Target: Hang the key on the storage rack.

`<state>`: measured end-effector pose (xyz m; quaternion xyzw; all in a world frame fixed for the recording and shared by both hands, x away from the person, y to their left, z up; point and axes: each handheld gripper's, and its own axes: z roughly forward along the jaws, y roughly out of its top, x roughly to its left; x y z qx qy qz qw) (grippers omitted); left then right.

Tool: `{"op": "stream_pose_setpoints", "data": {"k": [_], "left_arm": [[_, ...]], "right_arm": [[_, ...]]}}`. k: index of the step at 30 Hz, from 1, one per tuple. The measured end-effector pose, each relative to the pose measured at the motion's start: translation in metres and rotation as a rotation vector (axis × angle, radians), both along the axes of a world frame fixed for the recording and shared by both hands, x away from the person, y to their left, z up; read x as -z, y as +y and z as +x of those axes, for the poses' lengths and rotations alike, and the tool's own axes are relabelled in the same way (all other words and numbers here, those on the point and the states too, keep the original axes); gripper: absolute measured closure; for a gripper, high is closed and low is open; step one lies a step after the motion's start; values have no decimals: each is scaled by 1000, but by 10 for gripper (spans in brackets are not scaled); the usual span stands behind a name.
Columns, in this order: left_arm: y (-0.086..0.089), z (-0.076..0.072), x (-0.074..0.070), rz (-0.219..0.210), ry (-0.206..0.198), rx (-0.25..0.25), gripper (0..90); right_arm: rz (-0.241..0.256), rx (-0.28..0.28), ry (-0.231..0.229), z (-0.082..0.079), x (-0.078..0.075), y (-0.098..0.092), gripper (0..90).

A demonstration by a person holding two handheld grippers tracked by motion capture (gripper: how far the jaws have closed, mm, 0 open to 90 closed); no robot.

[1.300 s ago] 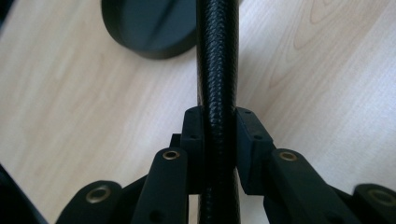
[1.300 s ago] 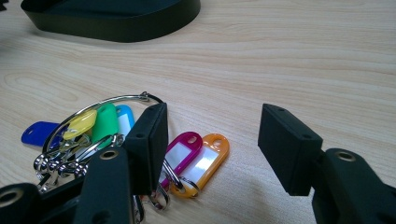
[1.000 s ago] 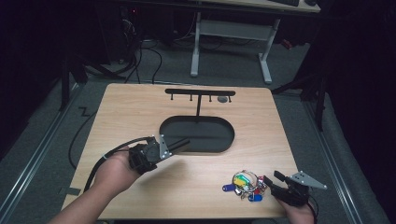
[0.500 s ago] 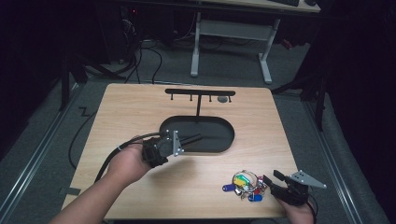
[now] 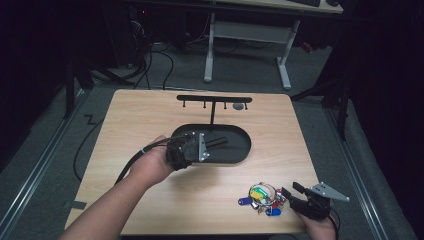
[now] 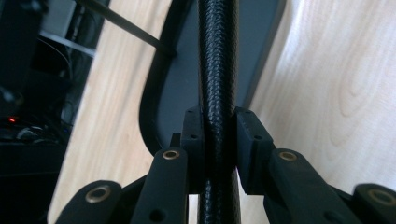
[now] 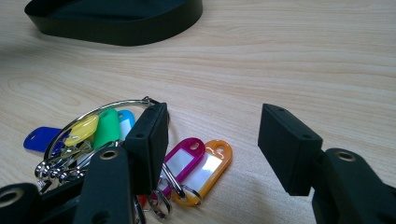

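Item 1. Left hand-held gripper (image 5: 212, 145): held over the near-left rim of the black oval tray (image 5: 235, 156), jaws pointing right and slightly away. In the left gripper view its jaws are clamped on a black braided cable (image 6: 215, 70), which runs straight up the middle of that view between the two pads (image 6: 249, 140); the cable's long axis lies along the gripper's own line of sight, over the tray.

Item 2. Right hand-held gripper (image 5: 292, 191): at the near-right corner of the desk (image 5: 150, 115), jaws apart, pointing left toward the key bunch. The right gripper view shows the left pad (image 7: 148, 140) just at the wire ring; whether it touches cannot be told. Nothing lies between the jaws.

Item 3. Bunch of keys with coloured tags (image 5: 262, 197): lying flat on the desk, near-right, just left of the right gripper. Tags seen in the right gripper view: blue (image 7: 39, 138), yellow, green (image 7: 107, 126), magenta, orange (image 7: 208, 168), on a wire ring.

Item 4. Black T-shaped hook rack (image 5: 214, 100): upright at the far edge of the tray, bar running left to right.

Item 5. Surface: light wood-grain desk. Room: dim, grey floor, a white-legged table frame (image 5: 245, 37) beyond, cables on the floor at far left.
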<state>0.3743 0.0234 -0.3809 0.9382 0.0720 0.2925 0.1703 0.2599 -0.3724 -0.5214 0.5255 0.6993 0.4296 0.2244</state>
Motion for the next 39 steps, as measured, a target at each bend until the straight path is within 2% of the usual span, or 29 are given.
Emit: {"op": "stream_pose_setpoints", "data": {"k": [7,12,13,14,18,21,25,31,37,39], "left_arm": [[-8,6,3,-9,-45,41,756],[-15,12,6,26,-73,68,756],[-15,13,7,16,-79,70,756],[-17,14,8,23,-95,79,756],[-21,21,13,26,-111,88,756],[-24,25,18,25,-131,98,756],[-31,31,25,43,-142,111,756],[-42,40,36,62,-181,139,756],[-49,54,49,76,-194,132,756],[-51,58,52,69,-201,131,756]], "right_arm": [[1,3,0,-1,0,-2,433],[3,6,-2,-2,0,-3,433],[4,5,0,-2,0,-3,432],[3,5,1,-2,0,-2,433],[6,9,2,-3,0,-3,433],[9,9,-2,-3,0,-4,433],[12,8,-1,-3,0,-3,433],[12,8,-1,-3,0,-3,433],[16,13,3,-3,1,-4,433],[17,12,4,-3,1,-4,433]]}}
